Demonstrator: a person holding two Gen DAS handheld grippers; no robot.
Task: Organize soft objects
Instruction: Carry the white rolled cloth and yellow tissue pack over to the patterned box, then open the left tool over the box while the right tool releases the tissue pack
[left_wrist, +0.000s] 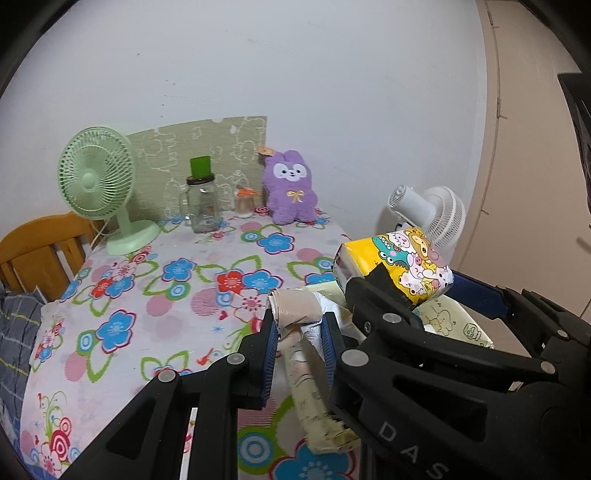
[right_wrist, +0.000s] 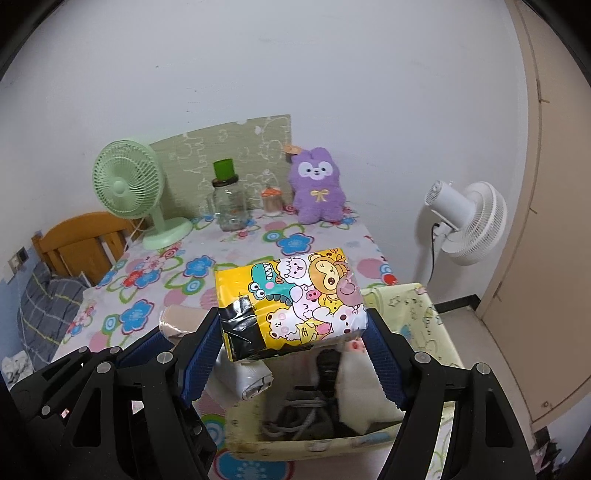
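Note:
My left gripper (left_wrist: 300, 321) is shut on a beige and white roll of plastic bags (left_wrist: 295, 304), held just above the floral tablecloth (left_wrist: 147, 295). My right gripper (right_wrist: 293, 321) is shut on a yellow cartoon-print tissue pack (right_wrist: 306, 291), its blue pads pressing both ends. The pack hangs over a pale yellow fabric box (right_wrist: 417, 306) at the table's near right edge. White and grey soft items (right_wrist: 354, 387) lie inside the box. A purple plush bunny (right_wrist: 319, 192) sits upright at the back of the table against the wall.
At the back of the table stand a green desk fan (left_wrist: 96, 173), a glass jar with a green cap (left_wrist: 201, 206) and a small jar (left_wrist: 243, 203). A white floor fan (right_wrist: 469, 221) stands to the right, a wooden bed frame (left_wrist: 37, 251) to the left.

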